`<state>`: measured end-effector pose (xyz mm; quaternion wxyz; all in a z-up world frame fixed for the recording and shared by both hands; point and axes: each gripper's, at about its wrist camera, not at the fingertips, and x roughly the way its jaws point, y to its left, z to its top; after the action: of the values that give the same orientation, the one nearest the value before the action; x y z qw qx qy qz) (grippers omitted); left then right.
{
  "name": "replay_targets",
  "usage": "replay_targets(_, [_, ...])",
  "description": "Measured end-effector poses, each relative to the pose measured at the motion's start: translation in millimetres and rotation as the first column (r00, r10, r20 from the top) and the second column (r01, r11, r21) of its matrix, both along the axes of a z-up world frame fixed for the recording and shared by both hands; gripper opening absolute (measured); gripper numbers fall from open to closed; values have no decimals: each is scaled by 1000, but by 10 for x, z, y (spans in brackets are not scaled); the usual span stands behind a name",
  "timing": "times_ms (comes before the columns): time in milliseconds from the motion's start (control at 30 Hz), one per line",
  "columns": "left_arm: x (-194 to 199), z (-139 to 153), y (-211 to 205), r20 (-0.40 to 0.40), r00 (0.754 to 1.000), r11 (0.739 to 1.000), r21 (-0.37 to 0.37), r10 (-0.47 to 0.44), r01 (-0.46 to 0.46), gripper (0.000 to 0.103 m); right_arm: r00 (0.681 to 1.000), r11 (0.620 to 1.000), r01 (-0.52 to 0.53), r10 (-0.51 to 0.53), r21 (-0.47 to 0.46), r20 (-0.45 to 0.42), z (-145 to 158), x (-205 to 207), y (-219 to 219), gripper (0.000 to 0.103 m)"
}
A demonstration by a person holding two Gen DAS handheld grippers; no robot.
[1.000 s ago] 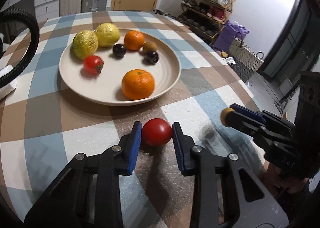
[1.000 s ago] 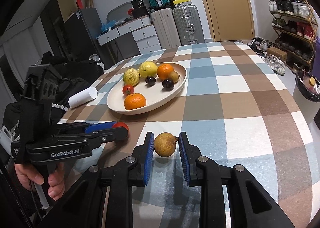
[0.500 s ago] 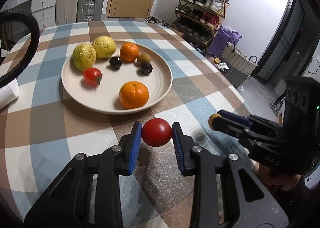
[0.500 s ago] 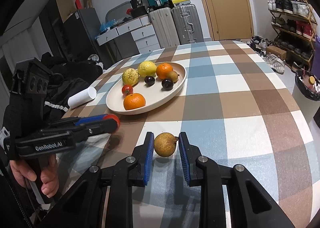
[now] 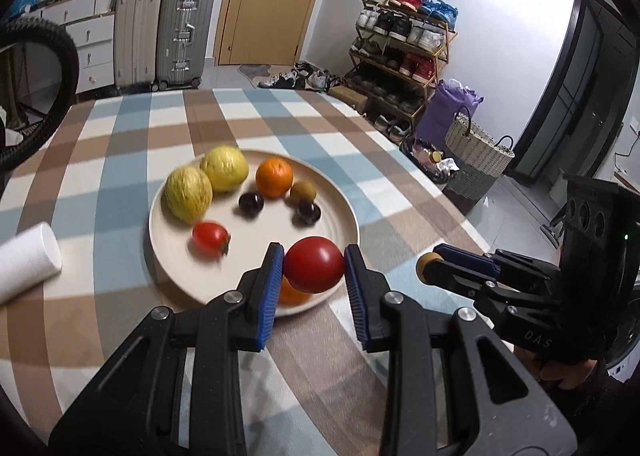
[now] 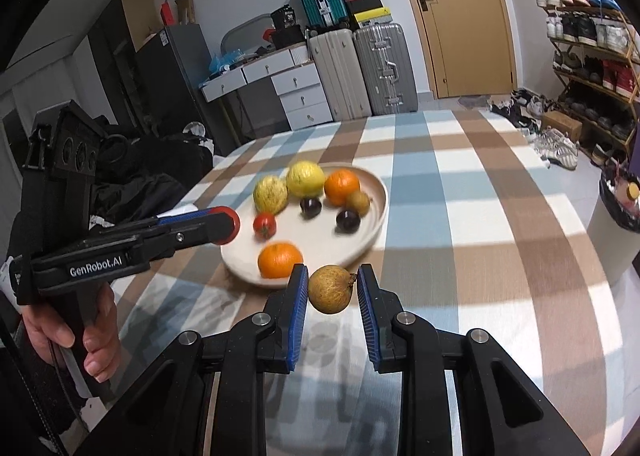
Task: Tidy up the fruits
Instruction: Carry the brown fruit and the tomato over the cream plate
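My left gripper (image 5: 314,266) is shut on a large red tomato (image 5: 314,264), held in the air above the near rim of the cream plate (image 5: 344,208). In front of the plate's near edge, my right gripper (image 6: 332,290) is shut on a brown round fruit (image 6: 330,289), lifted off the checked cloth. The plate (image 6: 378,192) holds two yellow fruits (image 5: 206,180), two oranges (image 6: 280,259), a small tomato (image 5: 210,237), two dark plums (image 5: 251,203) and a kiwi (image 5: 303,192). Each gripper shows in the other's view, the left gripper (image 6: 224,222) and the right gripper (image 5: 426,266).
A white paper roll (image 5: 24,260) lies on the table to the left of the plate. A person's hand (image 6: 76,328) grips the left tool's handle. Suitcases (image 6: 360,68), drawers and a shoe rack (image 5: 404,52) stand beyond the table. A woven basket (image 5: 476,152) sits on the floor at right.
Both grippers have risen off the table with their fruits and moved toward the plate. The red tomato now hangs over the plate's near rim, hiding part of the front orange.
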<state>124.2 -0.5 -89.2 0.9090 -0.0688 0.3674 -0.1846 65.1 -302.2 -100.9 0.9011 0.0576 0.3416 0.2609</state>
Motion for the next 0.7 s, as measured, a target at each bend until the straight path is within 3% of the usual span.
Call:
replay_targets(300, [345, 87, 29, 14, 1000, 1000, -11, 16, -16, 28, 998, 999, -45, 44, 17, 38, 217, 421, 198, 26])
replay_targets(500, [612, -51, 56, -15, 1000, 1000, -26, 16, -16, 28, 998, 997, -54, 53, 46, 33, 249, 759, 307, 26])
replay_targets(700, [853, -252, 67, -54, 999, 999, -33, 3, -5, 28, 997, 994, -71, 73, 78, -25, 133, 1115, 446, 26])
